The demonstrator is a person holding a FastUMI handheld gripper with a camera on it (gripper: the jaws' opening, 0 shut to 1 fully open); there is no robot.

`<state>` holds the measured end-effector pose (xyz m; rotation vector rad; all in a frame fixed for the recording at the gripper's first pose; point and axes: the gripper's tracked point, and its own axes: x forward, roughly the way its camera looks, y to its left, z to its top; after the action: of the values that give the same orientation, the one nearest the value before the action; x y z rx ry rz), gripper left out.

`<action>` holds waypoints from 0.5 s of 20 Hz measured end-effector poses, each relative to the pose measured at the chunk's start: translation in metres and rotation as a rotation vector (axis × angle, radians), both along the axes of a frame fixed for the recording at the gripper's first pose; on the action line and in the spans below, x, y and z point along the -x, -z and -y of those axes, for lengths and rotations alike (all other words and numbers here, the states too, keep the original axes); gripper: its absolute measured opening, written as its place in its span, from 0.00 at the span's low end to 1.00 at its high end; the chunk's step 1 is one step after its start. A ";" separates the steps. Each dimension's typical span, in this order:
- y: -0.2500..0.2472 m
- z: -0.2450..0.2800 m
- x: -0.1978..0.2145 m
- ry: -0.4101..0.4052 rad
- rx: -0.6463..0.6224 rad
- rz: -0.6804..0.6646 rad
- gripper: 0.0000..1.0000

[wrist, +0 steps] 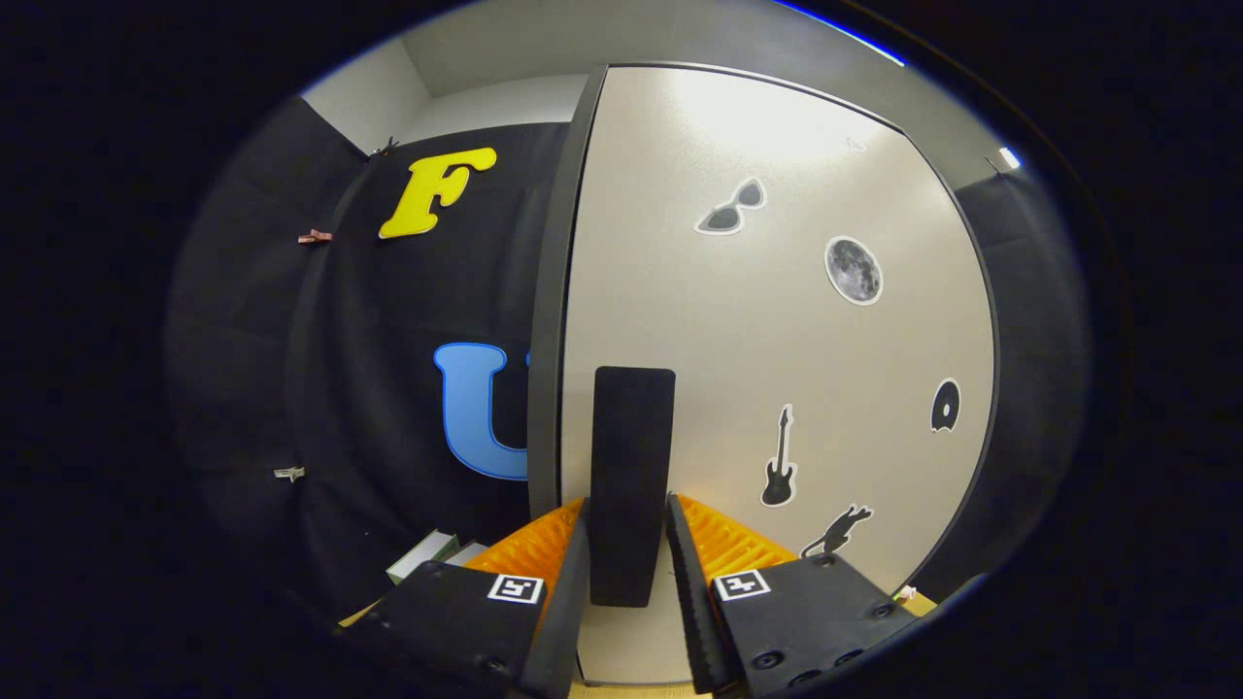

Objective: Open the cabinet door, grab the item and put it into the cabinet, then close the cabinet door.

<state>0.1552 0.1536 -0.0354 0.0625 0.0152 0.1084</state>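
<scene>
Hand-held gripper (629, 544); square marker tags (515, 587); screws (767, 659)

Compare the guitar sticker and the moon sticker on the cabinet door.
The guitar sticker is a slim, upright black outline low on the door; the moon sticker is a round grey disc higher up. Both are flat with white borders. The claw brackets the black handle; contact is unclear.

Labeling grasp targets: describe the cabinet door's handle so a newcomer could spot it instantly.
Start at the big pale cabinet door dotted with small stickers. Near its left edge stands the handle, a tall dark upright slab, between the fingers of the gripper. Unlike the flat stickers, such as the guitar sticker, it is plain, larger and stands proud.
</scene>
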 end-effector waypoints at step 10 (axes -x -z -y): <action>0.002 -0.001 0.004 -0.026 0.018 -0.039 0.28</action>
<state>0.1516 0.1550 -0.0378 0.0463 0.0565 0.1334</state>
